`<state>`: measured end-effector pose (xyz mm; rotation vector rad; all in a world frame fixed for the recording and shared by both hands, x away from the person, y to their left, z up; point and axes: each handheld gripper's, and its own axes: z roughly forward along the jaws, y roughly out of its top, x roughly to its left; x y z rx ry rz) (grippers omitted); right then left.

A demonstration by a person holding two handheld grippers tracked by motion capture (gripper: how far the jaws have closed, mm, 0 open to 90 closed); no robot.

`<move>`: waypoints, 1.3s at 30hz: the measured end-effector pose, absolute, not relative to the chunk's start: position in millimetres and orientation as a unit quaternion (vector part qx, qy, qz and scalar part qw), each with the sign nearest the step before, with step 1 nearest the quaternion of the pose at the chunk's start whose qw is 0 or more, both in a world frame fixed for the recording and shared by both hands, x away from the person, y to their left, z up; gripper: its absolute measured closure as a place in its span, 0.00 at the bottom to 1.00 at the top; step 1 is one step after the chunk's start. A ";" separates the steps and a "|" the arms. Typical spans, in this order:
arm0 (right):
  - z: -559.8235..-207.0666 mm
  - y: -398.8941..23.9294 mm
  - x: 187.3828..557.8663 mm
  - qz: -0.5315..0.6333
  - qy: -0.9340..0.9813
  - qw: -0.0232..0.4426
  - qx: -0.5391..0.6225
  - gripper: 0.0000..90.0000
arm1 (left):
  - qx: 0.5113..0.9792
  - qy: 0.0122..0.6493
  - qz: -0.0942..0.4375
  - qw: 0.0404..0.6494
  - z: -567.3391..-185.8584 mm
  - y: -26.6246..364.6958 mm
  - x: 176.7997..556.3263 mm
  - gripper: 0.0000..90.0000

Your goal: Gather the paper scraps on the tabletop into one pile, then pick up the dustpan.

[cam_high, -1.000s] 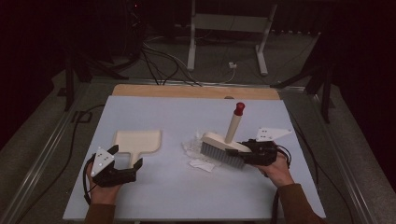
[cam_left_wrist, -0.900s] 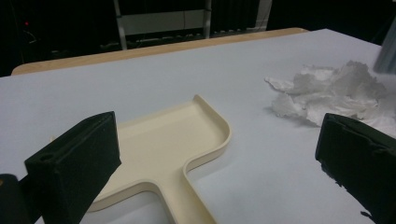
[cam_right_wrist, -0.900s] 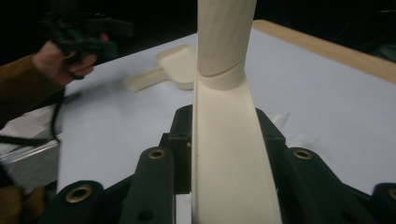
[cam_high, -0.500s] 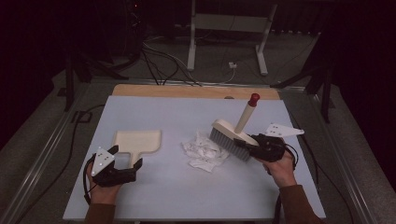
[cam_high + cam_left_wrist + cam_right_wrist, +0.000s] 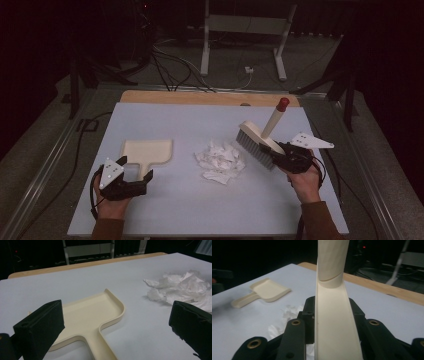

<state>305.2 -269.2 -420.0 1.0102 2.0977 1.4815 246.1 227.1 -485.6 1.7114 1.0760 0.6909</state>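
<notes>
A cream hand brush point(image 5: 256, 143) with a red-tipped handle point(image 5: 282, 104) hangs tilted just right of a pile of crumpled white paper point(image 5: 220, 161). My right gripper point(image 5: 280, 152) is shut on the brush's back point(image 5: 337, 315), bristles facing the paper. A cream dustpan point(image 5: 148, 151) lies flat at the left, its handle pointing toward my left gripper point(image 5: 135, 169). In the left gripper view the jaws stand open either side of the dustpan point(image 5: 95, 312) handle without touching it, and the paper point(image 5: 180, 288) lies to the right. In the right gripper view the dustpan point(image 5: 268, 291) shows far left.
The white table top point(image 5: 200, 210) has a wooden strip point(image 5: 200, 97) along its far edge. Metal rails point(image 5: 45, 165) run down both sides. Cables and a stand's legs point(image 5: 240, 55) lie on the dark floor beyond.
The brush has swung off the paper pile to the right and tilted further over, uncovering the paper. The left gripper and the dustpan have kept still.
</notes>
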 end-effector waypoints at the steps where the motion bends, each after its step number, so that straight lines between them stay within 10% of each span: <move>1: -420.4 -270.6 304.9 0.528 0.743 0.192 0.363 0.76 | 0.702 0.442 0.283 0.482 -485.5 227.7 246.1 0.01; 39: -432.3 -292.6 297.3 0.512 0.710 0.228 0.426 0.76 | 0.692 0.539 0.294 0.380 -496.1 215.3 257.5 0.01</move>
